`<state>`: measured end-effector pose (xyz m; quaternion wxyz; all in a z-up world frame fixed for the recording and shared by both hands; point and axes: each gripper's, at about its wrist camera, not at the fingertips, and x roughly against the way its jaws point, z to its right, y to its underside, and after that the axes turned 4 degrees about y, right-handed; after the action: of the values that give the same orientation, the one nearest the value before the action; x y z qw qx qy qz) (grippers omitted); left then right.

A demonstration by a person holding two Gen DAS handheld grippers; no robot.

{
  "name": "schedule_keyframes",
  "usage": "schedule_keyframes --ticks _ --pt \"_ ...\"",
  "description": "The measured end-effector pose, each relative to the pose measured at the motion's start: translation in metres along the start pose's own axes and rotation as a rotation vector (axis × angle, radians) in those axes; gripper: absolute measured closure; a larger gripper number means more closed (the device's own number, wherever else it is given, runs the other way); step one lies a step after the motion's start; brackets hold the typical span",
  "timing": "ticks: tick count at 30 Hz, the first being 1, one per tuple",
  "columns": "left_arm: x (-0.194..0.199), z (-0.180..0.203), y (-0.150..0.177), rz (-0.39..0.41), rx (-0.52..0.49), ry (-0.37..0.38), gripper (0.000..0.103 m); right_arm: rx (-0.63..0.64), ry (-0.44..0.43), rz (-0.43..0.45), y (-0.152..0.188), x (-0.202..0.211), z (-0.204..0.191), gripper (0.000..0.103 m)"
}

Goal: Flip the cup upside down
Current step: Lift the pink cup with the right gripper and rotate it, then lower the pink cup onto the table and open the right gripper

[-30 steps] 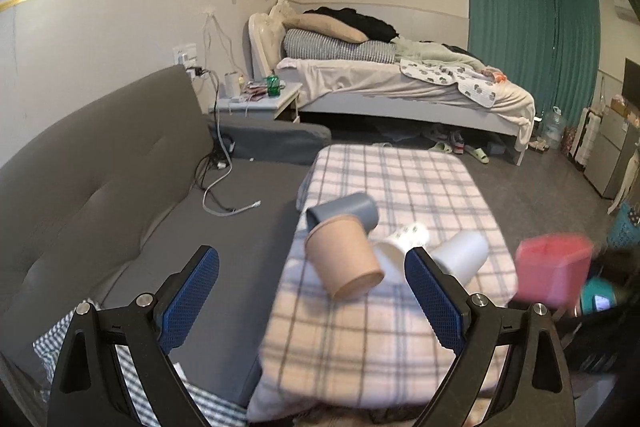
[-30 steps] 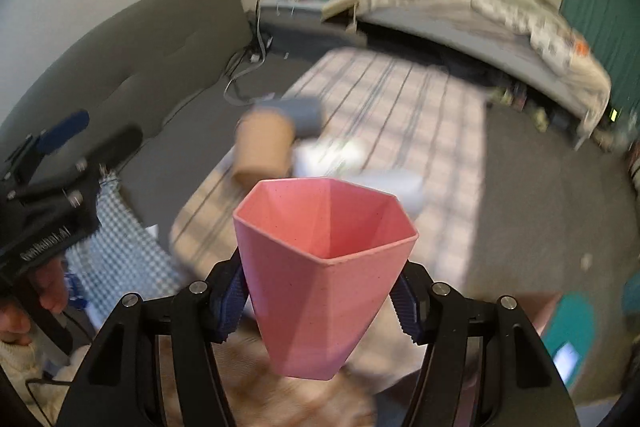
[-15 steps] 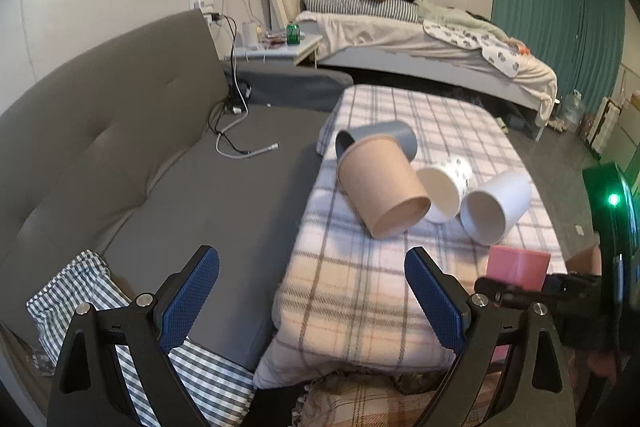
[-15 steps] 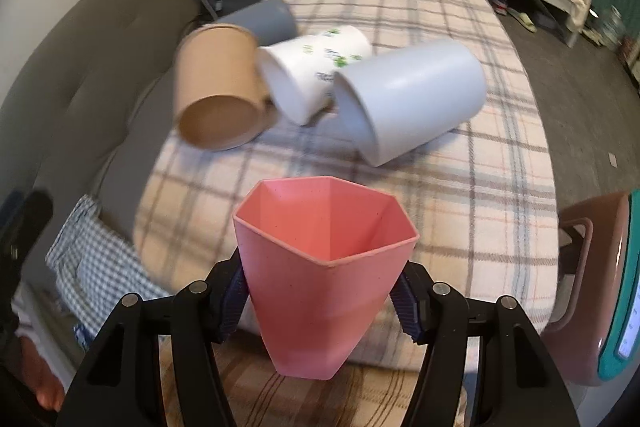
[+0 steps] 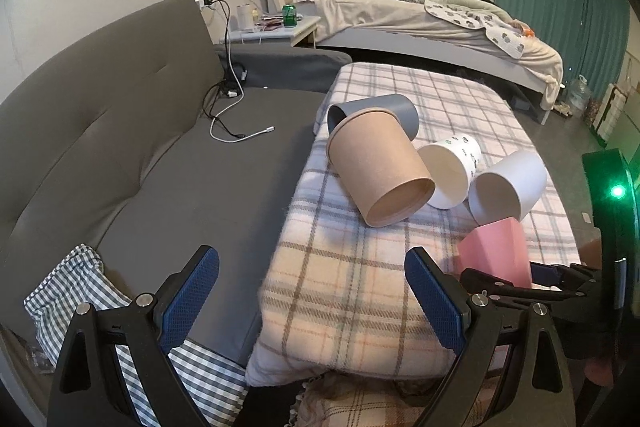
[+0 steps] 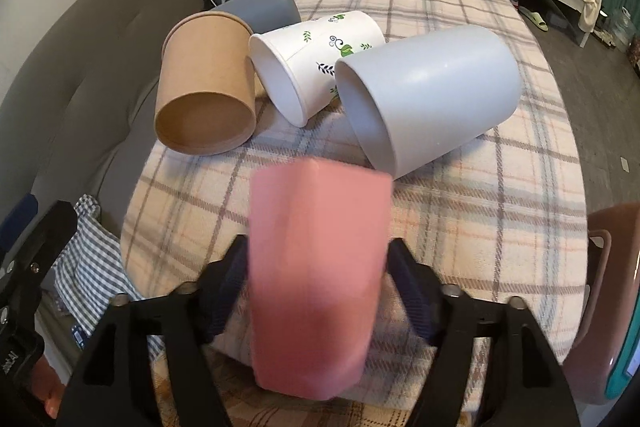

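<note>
Pink cup (image 6: 316, 283) now inverted — blurred

Pink faceted cup (image 6: 316, 283), blurred, inverted w/ narrow base up over plaid blanket (image 6: 480, 195).

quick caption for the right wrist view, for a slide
Right gripper holds a motion-blurred pink cup over the plaid blanket, near four cups lying on their sides.
</note>
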<state>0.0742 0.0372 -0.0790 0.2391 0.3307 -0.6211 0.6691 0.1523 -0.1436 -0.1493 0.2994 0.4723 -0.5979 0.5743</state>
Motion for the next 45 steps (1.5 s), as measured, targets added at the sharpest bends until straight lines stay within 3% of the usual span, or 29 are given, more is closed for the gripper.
schedule_keyframes --ticks 1,4,11,20,30,44,45 --pt "0.002 0.000 0.000 0.002 0.005 -0.004 0.006 -0.009 -0.010 0.011 0.001 0.002 0.002 0.019" --pt "0.008 -0.001 -0.004 0.014 0.022 -0.012 0.006 -0.019 -0.031 0.058 0.000 0.016 0.006 0.018" --pt "0.035 0.014 -0.009 0.070 0.035 -0.012 0.006 -0.006 0.035 0.227 0.006 0.075 0.017 0.017" --pt "0.047 0.068 0.008 0.059 -0.037 0.079 0.006 -0.023 0.130 0.354 0.034 0.131 0.062 0.013" --pt "0.012 0.119 0.035 -0.077 -0.115 0.147 0.006 -0.161 0.128 0.324 0.061 0.120 0.118 0.012" --pt "-0.028 0.138 0.052 -0.167 -0.158 0.184 0.008 -0.207 0.108 0.268 0.062 0.088 0.135 0.013" --pt "-0.030 0.138 0.054 -0.176 -0.160 0.193 0.014 -0.209 0.109 0.265 0.062 0.086 0.135 0.013"
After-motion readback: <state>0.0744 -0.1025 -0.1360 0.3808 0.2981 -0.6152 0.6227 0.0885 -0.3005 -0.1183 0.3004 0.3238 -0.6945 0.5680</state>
